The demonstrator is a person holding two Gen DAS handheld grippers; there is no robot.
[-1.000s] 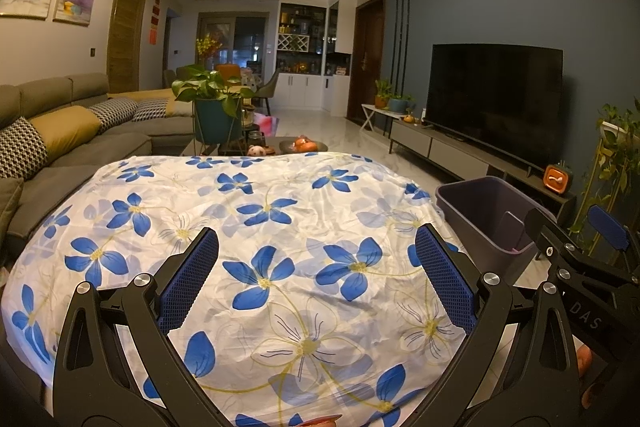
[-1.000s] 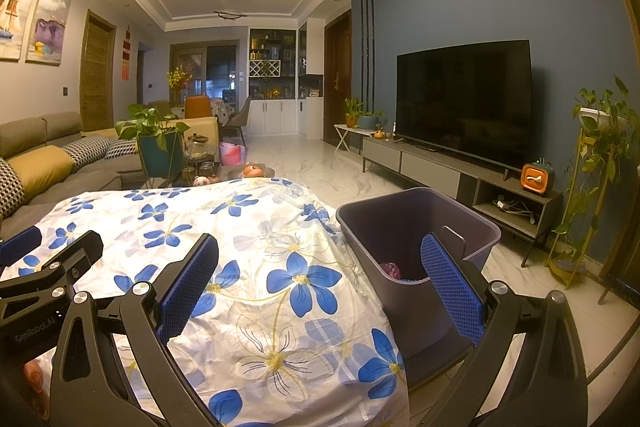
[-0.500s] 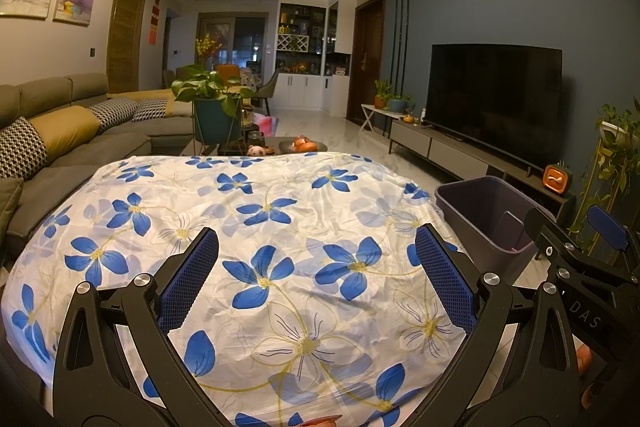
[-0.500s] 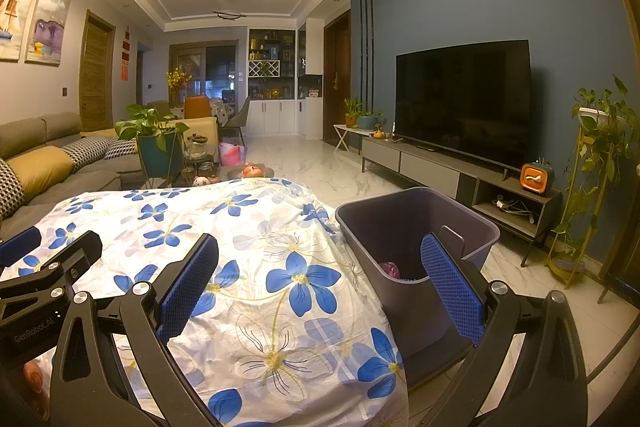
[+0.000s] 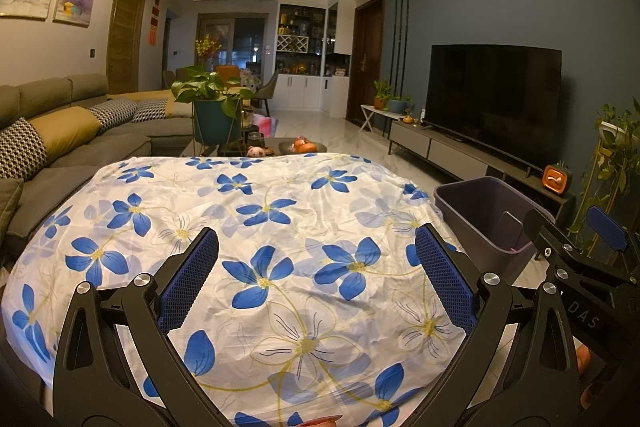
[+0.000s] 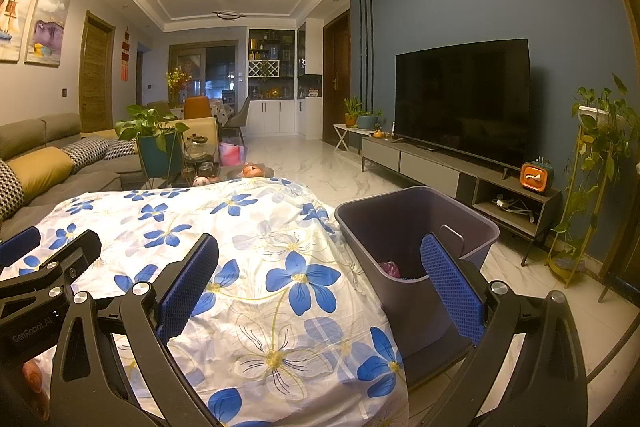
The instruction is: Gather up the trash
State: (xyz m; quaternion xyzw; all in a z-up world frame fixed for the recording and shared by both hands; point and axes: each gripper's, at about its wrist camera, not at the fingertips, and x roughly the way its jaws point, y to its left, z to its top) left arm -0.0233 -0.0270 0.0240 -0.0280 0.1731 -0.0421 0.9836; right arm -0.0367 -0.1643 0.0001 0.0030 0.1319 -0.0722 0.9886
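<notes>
- Trash, a small pink-purple crumpled lump, lies at the bottom of the dark purple plastic bin.
- That bin stands on the pale marble floor, touching the right edge of the table.
- A white cloth with big blue flowers covers the whole table, and its top looks bare.
- The left gripper hangs above the cloth with its two blue-padded fingers spread wide apart, holding nothing.
- The right gripper is wide apart too, and it holds nothing.
- In the right wrist view, one blue finger sits in front of the bin and the other sits over the cloth.
- Each gripper shows at the side of the other one's view, so they are next to each other.
- A big black flat TV stands on a low grey cabinet by the blue wall.
- A grey sofa with yellow and checked cushions is on the left.
- A green leafy plant in a teal pot stands past the table.
</notes>
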